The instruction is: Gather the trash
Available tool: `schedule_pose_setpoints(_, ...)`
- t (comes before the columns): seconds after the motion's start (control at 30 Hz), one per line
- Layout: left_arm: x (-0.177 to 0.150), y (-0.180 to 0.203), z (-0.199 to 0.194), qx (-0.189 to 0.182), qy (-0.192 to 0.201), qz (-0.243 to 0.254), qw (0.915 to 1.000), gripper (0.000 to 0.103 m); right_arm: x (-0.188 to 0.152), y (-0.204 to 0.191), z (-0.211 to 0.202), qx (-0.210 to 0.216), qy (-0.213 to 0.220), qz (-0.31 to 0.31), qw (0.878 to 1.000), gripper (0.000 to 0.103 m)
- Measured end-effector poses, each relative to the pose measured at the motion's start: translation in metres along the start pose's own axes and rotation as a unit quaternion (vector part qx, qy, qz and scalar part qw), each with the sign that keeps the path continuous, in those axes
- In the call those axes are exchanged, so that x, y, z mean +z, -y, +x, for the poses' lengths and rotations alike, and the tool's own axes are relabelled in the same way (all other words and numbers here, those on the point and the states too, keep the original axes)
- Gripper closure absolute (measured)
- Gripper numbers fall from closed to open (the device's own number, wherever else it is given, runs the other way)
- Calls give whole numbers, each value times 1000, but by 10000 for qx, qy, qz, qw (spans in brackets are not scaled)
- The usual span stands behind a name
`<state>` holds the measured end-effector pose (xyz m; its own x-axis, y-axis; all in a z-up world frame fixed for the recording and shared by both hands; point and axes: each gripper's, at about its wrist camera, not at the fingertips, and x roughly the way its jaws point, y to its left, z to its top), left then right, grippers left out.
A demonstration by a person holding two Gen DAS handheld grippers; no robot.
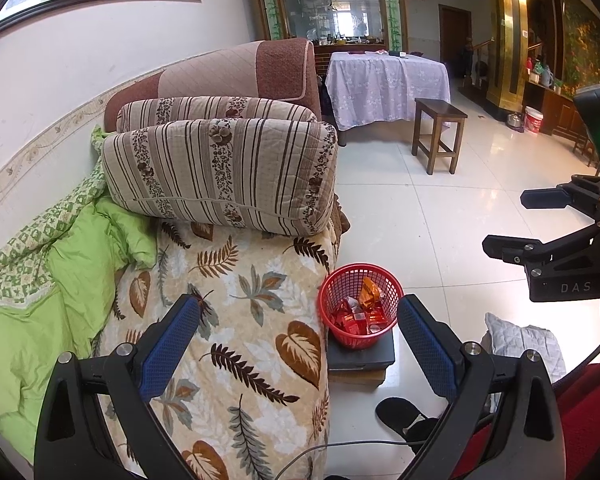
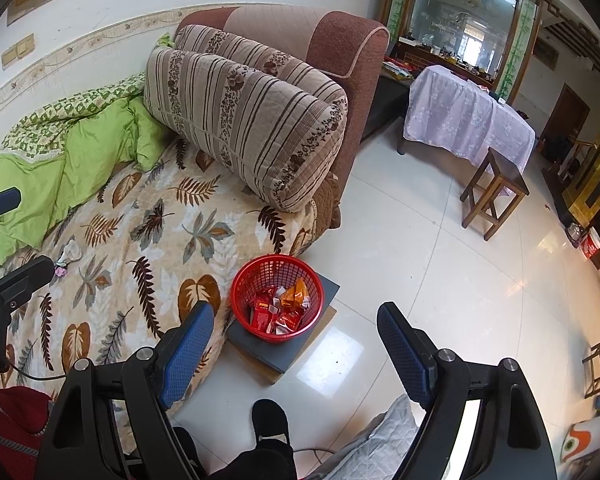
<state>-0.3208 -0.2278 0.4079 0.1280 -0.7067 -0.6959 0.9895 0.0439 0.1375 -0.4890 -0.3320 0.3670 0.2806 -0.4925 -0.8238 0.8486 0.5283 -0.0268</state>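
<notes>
A red mesh basket (image 1: 360,307) (image 2: 277,297) stands on a dark box on the floor beside the bed. It holds red and orange wrappers (image 1: 360,312) (image 2: 284,308). A small crumpled white and pink scrap (image 2: 69,258) lies on the leaf-print bedspread (image 2: 140,232). My left gripper (image 1: 298,320) is open and empty, held above the bed edge and the basket. My right gripper (image 2: 296,316) is open and empty, above the basket. The right gripper also shows at the right edge of the left wrist view (image 1: 508,222), and the left gripper at the left edge of the right wrist view (image 2: 8,236).
Two striped pillows (image 1: 220,172) lean on the brown headboard. A green quilt (image 1: 60,272) is bunched by the wall. A wooden stool (image 1: 438,132) and a cloth-covered table (image 1: 384,84) stand on the tiled floor. A black slipper (image 2: 270,420) is near my feet.
</notes>
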Motion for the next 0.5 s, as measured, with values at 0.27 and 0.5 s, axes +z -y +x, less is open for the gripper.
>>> schedule_pose_setpoints(0.27, 12, 3, 4, -158, -93, -106, 9998, 5, 0, -1, 1, 15, -9, -1, 10000, 17)
schedule_pose_setpoints(0.5, 9, -9, 18, -246, -267, -618, 9974, 5, 8, -10, 30, 176, -263, -306, 9990, 17)
